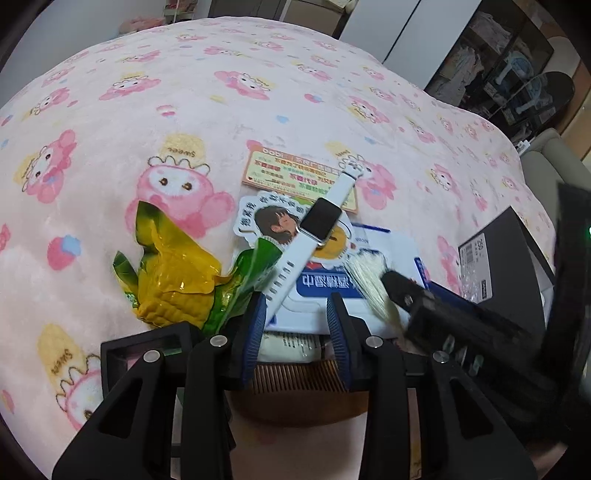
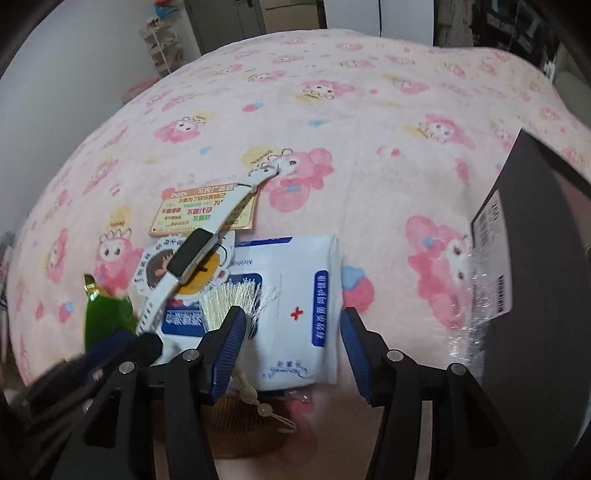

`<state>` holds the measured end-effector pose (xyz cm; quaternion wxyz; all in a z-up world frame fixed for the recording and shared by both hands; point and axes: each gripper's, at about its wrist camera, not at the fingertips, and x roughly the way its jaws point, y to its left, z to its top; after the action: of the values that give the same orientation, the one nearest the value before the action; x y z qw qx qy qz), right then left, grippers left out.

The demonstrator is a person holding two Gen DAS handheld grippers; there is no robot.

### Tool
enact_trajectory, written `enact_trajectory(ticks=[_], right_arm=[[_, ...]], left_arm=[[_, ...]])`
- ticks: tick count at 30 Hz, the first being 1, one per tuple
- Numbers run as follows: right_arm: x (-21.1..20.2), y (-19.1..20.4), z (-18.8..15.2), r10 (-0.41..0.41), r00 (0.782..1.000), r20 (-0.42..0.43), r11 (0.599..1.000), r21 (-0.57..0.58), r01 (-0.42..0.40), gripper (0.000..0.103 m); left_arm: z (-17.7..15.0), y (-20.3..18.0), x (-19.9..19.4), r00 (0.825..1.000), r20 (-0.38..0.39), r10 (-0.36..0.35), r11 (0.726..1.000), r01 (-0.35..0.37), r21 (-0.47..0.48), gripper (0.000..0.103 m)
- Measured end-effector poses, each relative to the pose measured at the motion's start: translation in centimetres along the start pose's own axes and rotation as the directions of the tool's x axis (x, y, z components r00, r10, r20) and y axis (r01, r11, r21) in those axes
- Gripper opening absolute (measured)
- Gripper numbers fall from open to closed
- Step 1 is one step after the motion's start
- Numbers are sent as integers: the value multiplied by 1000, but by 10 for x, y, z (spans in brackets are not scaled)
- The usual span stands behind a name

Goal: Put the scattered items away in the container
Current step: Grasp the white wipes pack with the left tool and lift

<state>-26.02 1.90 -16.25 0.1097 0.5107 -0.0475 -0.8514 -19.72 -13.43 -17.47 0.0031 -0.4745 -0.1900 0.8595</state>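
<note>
Two handheld grippers hover over a small heap of clutter on a pink cartoon-print blanket (image 1: 147, 110).

The left gripper (image 1: 297, 314) has its jaws narrowly parted, nothing visibly pinched, above the wipes pack (image 2: 295, 295) and a wooden comb (image 1: 295, 376). The right gripper (image 2: 291, 328) stands wide apart over the same pack, beside a white tassel (image 2: 232, 299). A white watch (image 1: 317, 225) lies across stickers and a card (image 1: 295, 173), a corn packet (image 1: 177, 280) to the left. The black box (image 2: 535, 258) sits at the right, apart from the pile.

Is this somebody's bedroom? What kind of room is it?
Probably a bedroom at home. The items lie on a soft pink cartoon blanket spread like a bed cover, white wardrobe doors stand behind it, and a shelf stands by the wall.
</note>
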Motion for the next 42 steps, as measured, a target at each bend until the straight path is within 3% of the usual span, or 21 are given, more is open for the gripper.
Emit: enact_trajectory(ticks=[1, 3, 6, 14, 17, 20, 23, 28, 30, 32, 34, 35, 38, 42], right_arm=[[-1, 1, 0, 9, 1000, 1, 1000, -7, -9, 48], [-6, 4, -2, 15, 1000, 9, 999, -40, -14, 26], [-21, 8, -9, 15, 999, 34, 996, -86, -12, 7], [-41, 8, -36, 118, 993, -26, 990, -77, -120, 6], [-49, 12, -49, 170, 984, -59, 981, -84, -175, 6], [-56, 19, -62, 187, 979, -78, 974, -112, -195, 7], [-63, 15, -66, 159, 986, -41, 982, -99, -162, 8], [-45, -2, -56, 143, 988, -49, 989, -15, -144, 23], [-35, -7, -54, 138, 989, -54, 990, 1, -139, 31], [-26, -12, -53, 172, 983, -65, 985, 29, -170, 32], [-18, -16, -54, 219, 972, -87, 975, 62, -214, 31], [-18, -15, -55, 226, 970, -88, 973, 63, -221, 26], [-29, -4, -62, 203, 978, -52, 979, -16, -205, 12], [-46, 0, -69, 196, 980, -14, 980, -23, -196, 9]], left_arm=[[-2, -1, -1, 1000, -5, -9, 1000, 9, 1, 35], [-5, -4, -2, 1000, -14, -13, 1000, 13, 3, 35], [-12, -6, -3, 1000, -25, -15, 1000, 15, 1, 35], [-23, 8, -6, 996, -45, -83, 993, 78, -87, 36], [-24, 7, -13, 997, -30, -65, 995, 62, -82, 36], [-27, 4, -18, 997, -28, -79, 994, 76, -73, 37], [-30, 5, -12, 994, -52, -97, 992, 92, -89, 42], [-31, 9, -1, 989, -74, -131, 984, 121, -129, 42], [-28, 12, 4, 983, -82, -166, 977, 153, -152, 37], [-26, 14, 9, 976, -87, -198, 969, 182, -169, 33], [-28, 11, 10, 974, -91, -209, 968, 193, -160, 29], [-29, 10, 11, 972, -96, -213, 968, 197, -152, 23], [-32, 2, 5, 975, -99, -201, 974, 188, -123, 20], [-37, -7, -6, 974, -102, -201, 976, 191, -100, 18]])
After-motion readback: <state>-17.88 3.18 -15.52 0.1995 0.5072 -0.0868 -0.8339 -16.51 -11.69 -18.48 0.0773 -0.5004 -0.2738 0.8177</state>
